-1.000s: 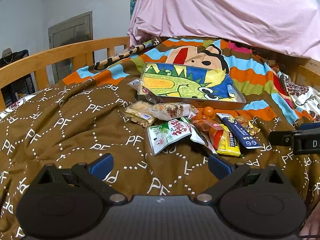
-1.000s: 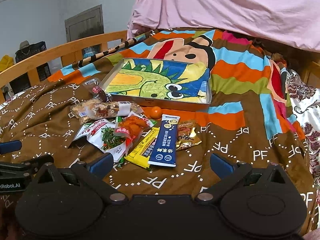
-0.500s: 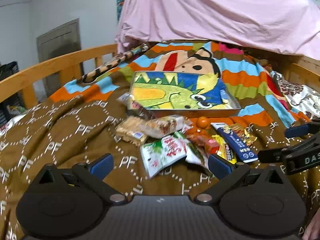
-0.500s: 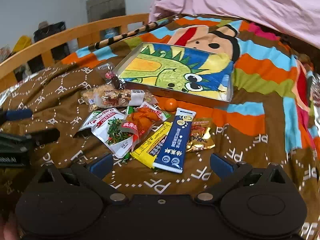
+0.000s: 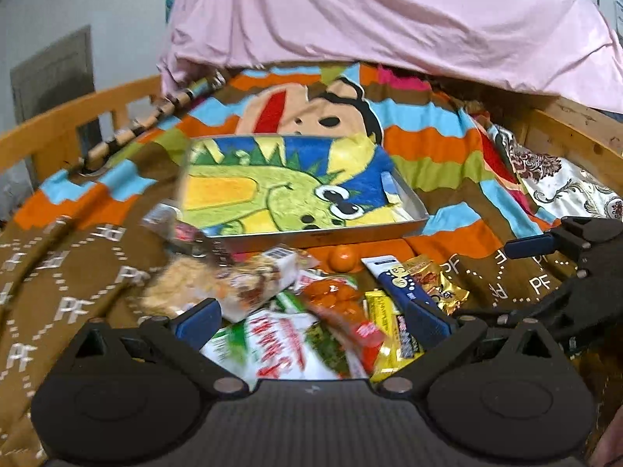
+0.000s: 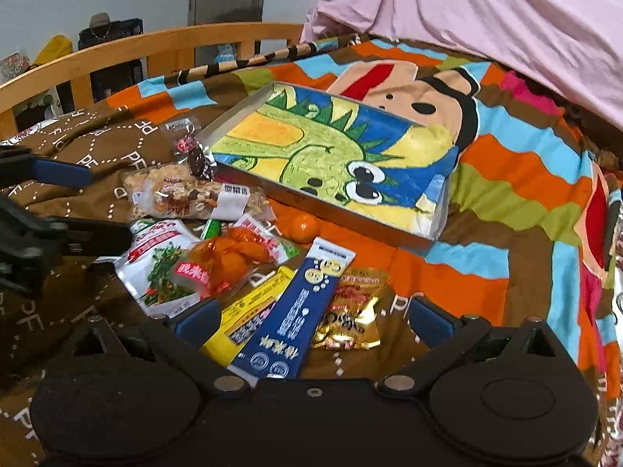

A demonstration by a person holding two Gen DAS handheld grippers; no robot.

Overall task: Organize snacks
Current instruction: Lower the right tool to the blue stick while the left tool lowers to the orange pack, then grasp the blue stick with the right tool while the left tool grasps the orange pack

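Several snack packets lie heaped on the brown quilt in front of a metal tray (image 5: 319, 233) lined with a dinosaur towel. My left gripper (image 5: 311, 319) is open, low over the white-and-green packet (image 5: 272, 350) and the orange packet (image 5: 335, 303). My right gripper (image 6: 313, 317) is open just above the blue stick packet (image 6: 300, 311), with the yellow bar (image 6: 249, 311) to its left and the gold packet (image 6: 354, 311) to its right. A nut packet (image 6: 190, 194), a small orange ball (image 6: 305, 225) and a dark candy (image 6: 194, 155) lie near the tray's (image 6: 350, 218) front wall.
A wooden bed rail (image 6: 136, 46) runs along the left and back. A pink sheet (image 5: 389, 19) hangs over the far end. The striped cartoon blanket (image 6: 525, 194) spreads right of the tray. Each gripper shows in the other's view: right (image 5: 502, 280), left (image 6: 89, 202).
Both grippers have moved forward and down onto the snack pile. The packets now sit between their open fingers. No packet has moved.
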